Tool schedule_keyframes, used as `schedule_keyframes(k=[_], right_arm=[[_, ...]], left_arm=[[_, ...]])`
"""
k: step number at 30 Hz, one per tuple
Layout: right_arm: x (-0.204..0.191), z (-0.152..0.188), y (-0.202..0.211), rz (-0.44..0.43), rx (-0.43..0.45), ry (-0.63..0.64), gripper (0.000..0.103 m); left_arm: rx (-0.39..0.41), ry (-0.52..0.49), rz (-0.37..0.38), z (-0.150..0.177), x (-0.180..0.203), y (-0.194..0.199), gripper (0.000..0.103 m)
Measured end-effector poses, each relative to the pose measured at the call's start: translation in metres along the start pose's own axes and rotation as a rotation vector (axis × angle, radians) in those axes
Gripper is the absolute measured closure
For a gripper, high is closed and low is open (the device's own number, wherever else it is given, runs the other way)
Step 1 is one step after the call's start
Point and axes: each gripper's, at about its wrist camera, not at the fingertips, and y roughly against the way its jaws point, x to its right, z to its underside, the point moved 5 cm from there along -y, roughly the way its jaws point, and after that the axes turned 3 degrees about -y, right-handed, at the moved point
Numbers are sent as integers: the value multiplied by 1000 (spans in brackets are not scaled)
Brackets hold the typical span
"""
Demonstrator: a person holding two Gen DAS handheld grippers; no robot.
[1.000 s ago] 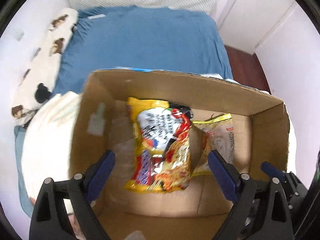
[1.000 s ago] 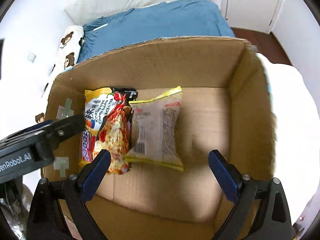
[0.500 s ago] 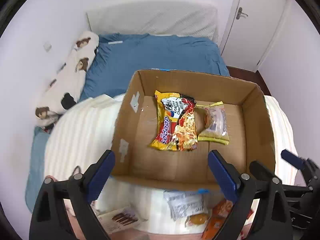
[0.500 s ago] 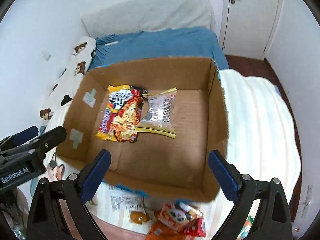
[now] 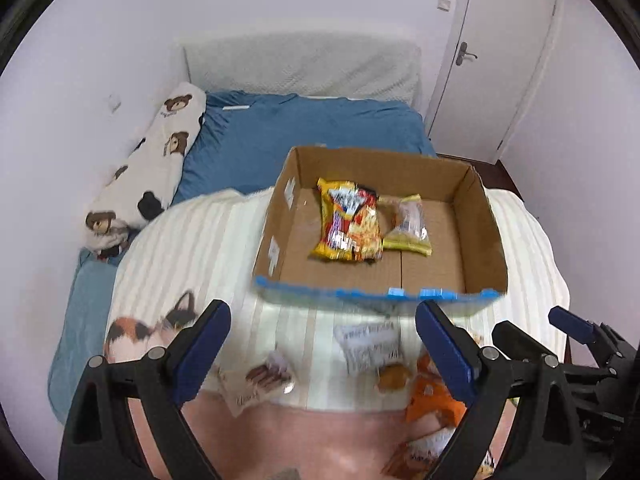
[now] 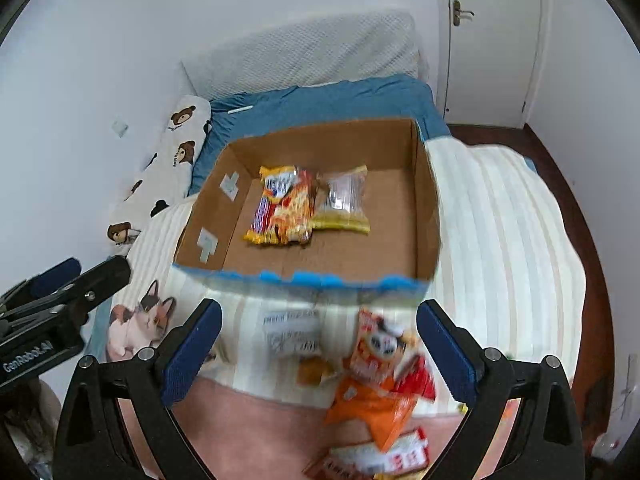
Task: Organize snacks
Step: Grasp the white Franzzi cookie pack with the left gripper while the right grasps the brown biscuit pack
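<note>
An open cardboard box (image 5: 486, 216) (image 6: 424, 200) sits on the bed. Inside lie a yellow-red noodle packet (image 5: 350, 220) (image 6: 282, 204) and a clear yellow-edged packet (image 5: 408, 224) (image 6: 343, 200). Loose snacks lie in front of the box: a white packet (image 5: 370, 346) (image 6: 292, 332), a small orange-brown snack (image 5: 392, 376) (image 6: 314, 372), an orange bag (image 5: 432, 400) (image 6: 376, 396), a chocolate-biscuit packet (image 5: 256, 380) and a red-white packet (image 6: 384, 456). My left gripper (image 5: 322, 348) and right gripper (image 6: 318, 350) are both open and empty, held back above the loose snacks.
A white striped blanket (image 6: 500, 240) covers the bed, over a blue sheet (image 5: 312, 132). A bear-print pillow (image 5: 148, 168) lies at the left wall. A pink cat-print cover (image 6: 140, 320) lies at the near edge. A white door (image 5: 500, 60) stands at the back right.
Both grippers have pulled back and up from inside the box. The box now looks smaller and the loose snacks in front of it have come into view.
</note>
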Motion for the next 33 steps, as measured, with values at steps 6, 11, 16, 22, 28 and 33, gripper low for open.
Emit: schedule_keyframes(k=[6,11,16,22,28,33], right_arm=[[21,54,-23,3,-132,-90,3],[45,108,-70,-14,-297,-201,3],[40,139,-108,-53,-399,-238,3],[23,142,-135,-52,-442,-215,3],[23,145,-148,-28,-478,-226,3],[30,155,-138,-23,-502,-234,3]], left_arm=[[-97,32,-30,60,-20,-18,8],[-222,54,-65,109,-41,-60,8],[-319,-60,-104,131,-57,-107,8],[-399,-360,-122,122,-47,-170,8],[-482,-617,-104,131,-28,-215,8],[-509,-500,-15,135,-23,-219,36]])
